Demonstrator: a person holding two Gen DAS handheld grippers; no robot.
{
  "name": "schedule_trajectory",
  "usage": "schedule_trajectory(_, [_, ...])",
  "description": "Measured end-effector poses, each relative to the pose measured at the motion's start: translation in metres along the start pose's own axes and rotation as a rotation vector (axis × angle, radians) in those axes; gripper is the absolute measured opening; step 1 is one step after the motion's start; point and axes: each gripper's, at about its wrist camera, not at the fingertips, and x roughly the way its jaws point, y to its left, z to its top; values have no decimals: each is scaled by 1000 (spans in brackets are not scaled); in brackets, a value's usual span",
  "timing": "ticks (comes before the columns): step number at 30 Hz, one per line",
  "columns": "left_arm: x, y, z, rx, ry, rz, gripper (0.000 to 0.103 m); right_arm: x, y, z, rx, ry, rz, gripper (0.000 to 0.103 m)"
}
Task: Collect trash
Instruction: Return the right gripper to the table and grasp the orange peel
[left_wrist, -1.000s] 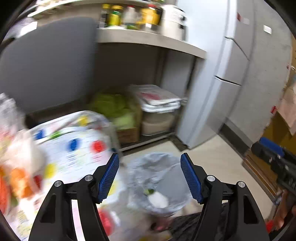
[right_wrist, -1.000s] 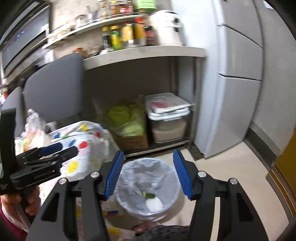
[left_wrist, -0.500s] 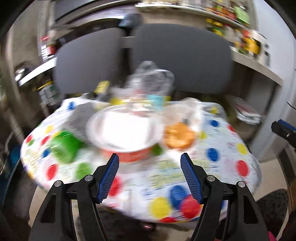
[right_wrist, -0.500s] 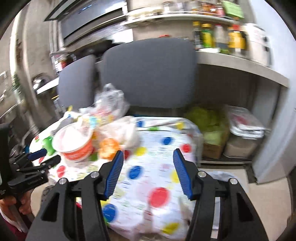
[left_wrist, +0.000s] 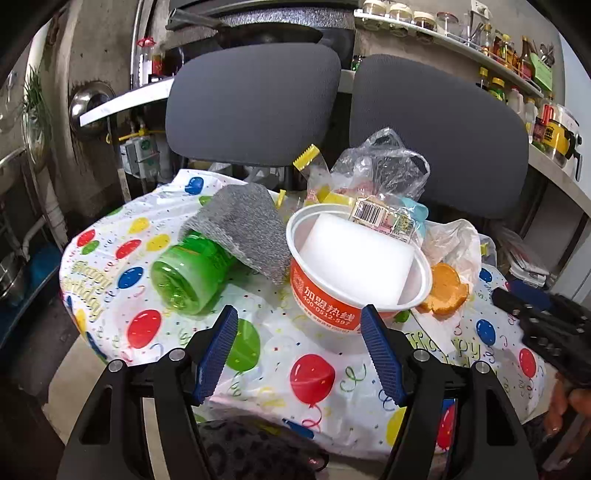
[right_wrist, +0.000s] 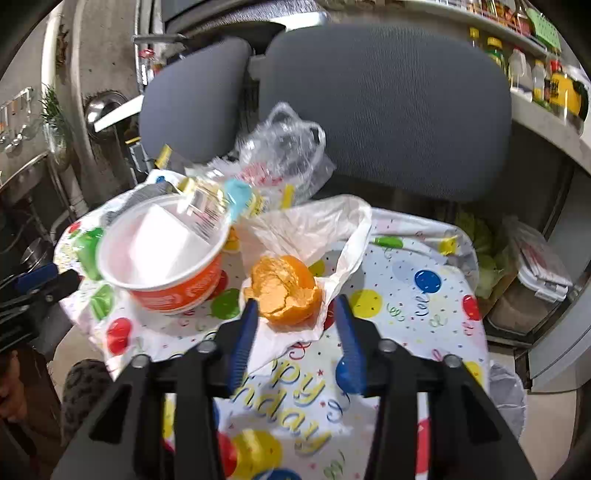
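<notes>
With both the left gripper (left_wrist: 297, 349) and right gripper (right_wrist: 293, 334) wide and empty, the orange peel (right_wrist: 282, 290) on the bench (right_wrist: 406, 295) (atop a loose plastic bag (right_wrist: 317, 229)) could snag the bag when pinched.

We hold our left gripper (left_wrist: 298, 347) level, its 2 blue-padded fingers (left_wrist: 218, 347) spread wide with nothing between them. Our right gripper (right_wrist: 293, 328) points forward too, jaws parted, pads (right_wrist: 242, 332) gripping nothing.
</notes>
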Motion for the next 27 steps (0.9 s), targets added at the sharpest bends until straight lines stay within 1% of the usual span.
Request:
schedule_trajectory(1, [3, -1, -1, -1, 0, 1, 69, 10, -1, -1, 9, 23, -3, 34])
schedule_trajectory(3, [8, -4, -3, -2, 3, -7, 69, 23, -2, -2, 22, 41, 7, 34])
schedule_trajectory(6, [13, -6, -6, -3, 5, -18, 69, 41, 1, -3, 30, 67, 1, 34])
schedule_trajectory(15, [21, -4, -10, -12, 19, -15, 69, 82, 3, -8, 91, 149, -55, 34])
schedule_trajectory(16, [21, -4, -11, -12, 21, -14, 69, 82, 2, -10, 103, 152, -65, 26])
schedule_trajectory(17, [21, -4, -11, -11, 22, -15, 69, 79, 1, -11, 114, 144, -71, 21])
schedule_trajectory(18, [19, -4, -12, -8, 20, -16, 69, 75, 0, -11, 125, 132, -70, 13])
schedule_trajectory(19, [18, -6, -13, -3, 19, -17, 69, 70, -2, -11, 135, 117, -68, 9])
schedule_trajectory(23, [12, -16, -15, 19, 15, -42, 69, 36, -7, -7, 133, 34, -73, 9])
schedule_trajectory(24, [10, -21, -15, 28, 12, -52, 69, 32, -9, -6, 136, 21, -73, 9])
schedule_trajectory(27, [3, -38, -16, 61, 0, -84, 69, -1, -20, -7, 138, -37, -95, 8])
